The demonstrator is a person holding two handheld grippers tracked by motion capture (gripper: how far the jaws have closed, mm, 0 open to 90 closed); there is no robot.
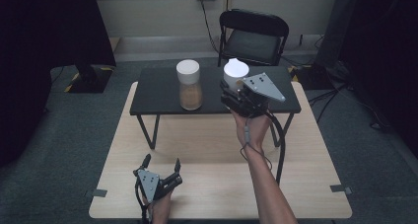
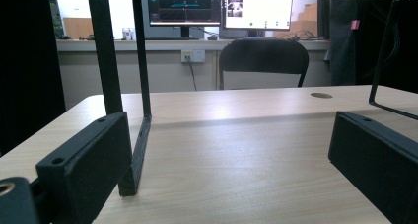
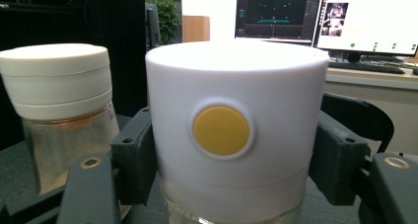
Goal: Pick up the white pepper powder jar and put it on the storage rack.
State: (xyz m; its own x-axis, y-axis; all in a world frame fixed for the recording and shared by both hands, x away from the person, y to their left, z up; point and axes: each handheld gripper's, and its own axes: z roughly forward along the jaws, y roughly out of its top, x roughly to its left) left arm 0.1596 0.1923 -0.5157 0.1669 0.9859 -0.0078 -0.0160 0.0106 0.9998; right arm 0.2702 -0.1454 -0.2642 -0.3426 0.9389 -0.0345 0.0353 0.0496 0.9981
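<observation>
The jar with the yellow button (image 3: pixel 236 135) has a broad white cap over a clear glass body and stands upright at the black shelf (image 1: pixel 157 103)'s right half, near its front edge, clamped at the cap between the right gripper (image 1: pixel 235 93)'s jaws.
</observation>
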